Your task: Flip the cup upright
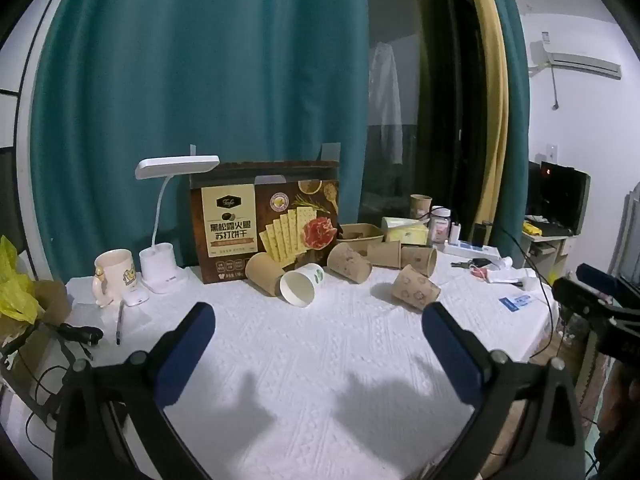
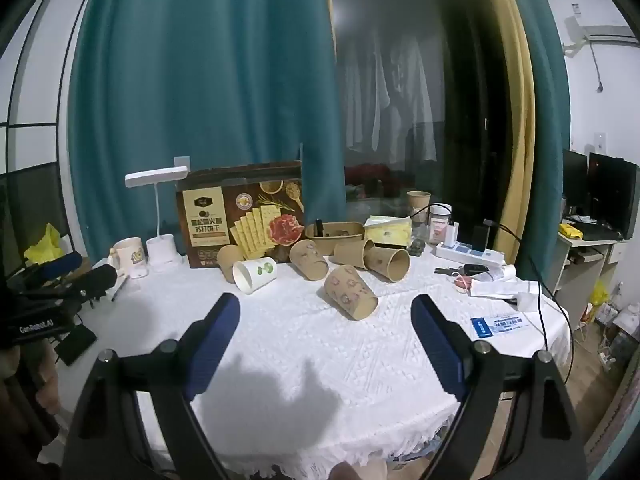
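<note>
Cup [image 2: 351, 291] lies toppled, its mouth partly hidden.

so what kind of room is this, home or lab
Most likely a lived-in home room, not a lab. A table with a white lace-patterned cloth holds tipped paper cups, a cracker box and a desk lamp; teal curtains hang behind, and an air conditioner sits on the wall.

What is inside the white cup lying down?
The white cup lies on its side, mouth facing the camera. Its inside looks bare white, with nothing in it. The very bottom is too dim to see.
</note>
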### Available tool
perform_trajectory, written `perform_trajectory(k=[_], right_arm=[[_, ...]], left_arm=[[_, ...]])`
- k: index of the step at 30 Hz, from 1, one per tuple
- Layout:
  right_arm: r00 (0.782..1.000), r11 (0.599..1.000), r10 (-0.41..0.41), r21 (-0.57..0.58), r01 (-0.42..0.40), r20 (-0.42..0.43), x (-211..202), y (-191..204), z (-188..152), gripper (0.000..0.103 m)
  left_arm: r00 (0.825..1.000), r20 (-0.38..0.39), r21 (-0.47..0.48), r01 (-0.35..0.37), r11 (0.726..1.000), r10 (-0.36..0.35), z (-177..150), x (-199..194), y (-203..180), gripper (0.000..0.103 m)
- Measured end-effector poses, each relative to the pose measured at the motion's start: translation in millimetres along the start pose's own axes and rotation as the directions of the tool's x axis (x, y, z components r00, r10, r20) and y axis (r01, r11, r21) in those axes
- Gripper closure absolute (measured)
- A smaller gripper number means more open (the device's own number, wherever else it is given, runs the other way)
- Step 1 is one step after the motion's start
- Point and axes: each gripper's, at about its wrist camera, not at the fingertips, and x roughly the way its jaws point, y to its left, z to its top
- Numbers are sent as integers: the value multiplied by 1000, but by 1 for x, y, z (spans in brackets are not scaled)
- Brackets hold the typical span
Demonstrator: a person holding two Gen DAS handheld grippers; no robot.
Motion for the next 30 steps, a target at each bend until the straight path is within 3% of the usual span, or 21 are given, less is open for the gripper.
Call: perform_trajectory(k=[30], right_arm=[[1000,1000,-1,-15,1,-2,5,7,6,17]], left_arm=[[1000,13,-2,20,1000,-20,2,-6,7,0]])
